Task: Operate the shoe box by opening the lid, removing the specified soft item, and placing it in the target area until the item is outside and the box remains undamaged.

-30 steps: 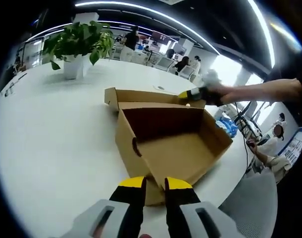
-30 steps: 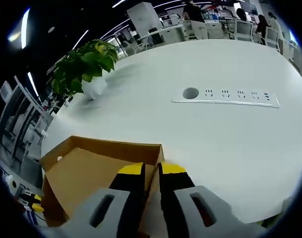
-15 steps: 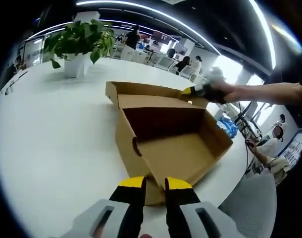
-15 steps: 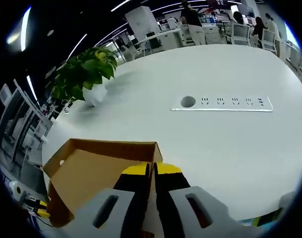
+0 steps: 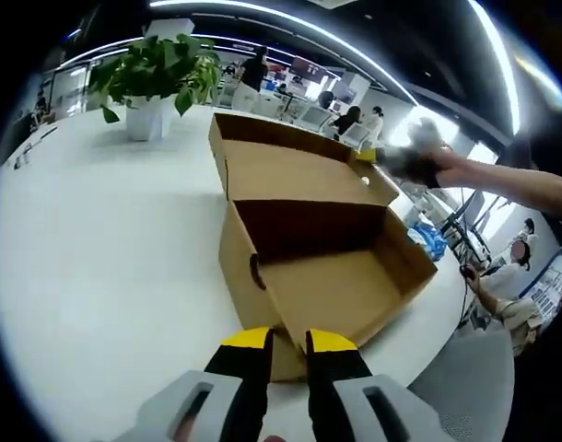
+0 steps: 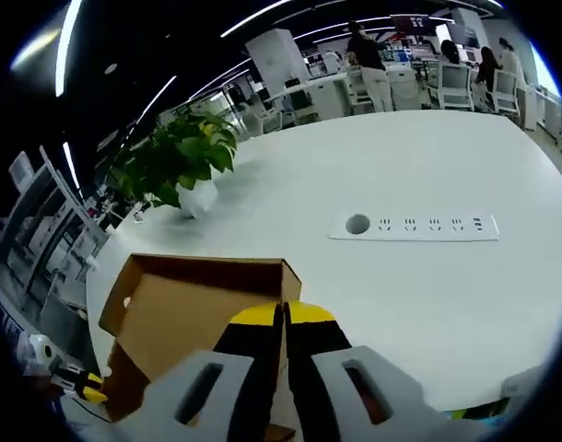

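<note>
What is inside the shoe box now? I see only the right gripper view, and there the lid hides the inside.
Observer: In the left gripper view the shoe box is open. Its floor is bare cardboard, and I see no soft item in it.
Operator: Where is the left claw?
Observer: The left claw is at the near corner of the box. That corner sits between its tips, but I cannot tell if it pinches.
Operator: How does the lid stand?
Observer: The lid is raised, leaning back behind the box, with the right claw shut on its far corner.
</note>
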Tool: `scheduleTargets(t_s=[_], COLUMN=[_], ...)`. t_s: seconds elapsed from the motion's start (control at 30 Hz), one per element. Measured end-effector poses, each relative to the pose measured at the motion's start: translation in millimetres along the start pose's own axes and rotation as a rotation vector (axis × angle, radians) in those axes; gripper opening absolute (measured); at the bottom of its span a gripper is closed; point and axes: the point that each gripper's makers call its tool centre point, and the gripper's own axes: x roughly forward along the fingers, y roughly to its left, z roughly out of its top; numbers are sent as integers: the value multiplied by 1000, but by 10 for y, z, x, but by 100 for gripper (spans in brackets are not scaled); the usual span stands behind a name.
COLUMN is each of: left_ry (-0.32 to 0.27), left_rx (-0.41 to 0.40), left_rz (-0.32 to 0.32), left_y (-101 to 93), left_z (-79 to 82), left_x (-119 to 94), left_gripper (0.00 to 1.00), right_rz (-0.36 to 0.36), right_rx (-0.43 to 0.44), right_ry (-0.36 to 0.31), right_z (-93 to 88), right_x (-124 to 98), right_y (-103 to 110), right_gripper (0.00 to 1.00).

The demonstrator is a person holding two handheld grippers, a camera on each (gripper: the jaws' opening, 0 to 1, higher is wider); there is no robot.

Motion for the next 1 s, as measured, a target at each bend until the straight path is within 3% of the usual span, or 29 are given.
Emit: scheduleTargets(t_s=[0.43,1.0], left_ry=[-24,-45], left_rx=[-36,-63], left_rz=[12,17], left_y=[1,-7], left_z=[12,1], left_x=[7,-9], left_gripper=[14,14], right_rz=[56,69], right_rx=[-72,-153], right_ry=[-106,-140], right_z=[241,-108], right_x=[-422,-989], right_y=[254,441], right_gripper=[0,0])
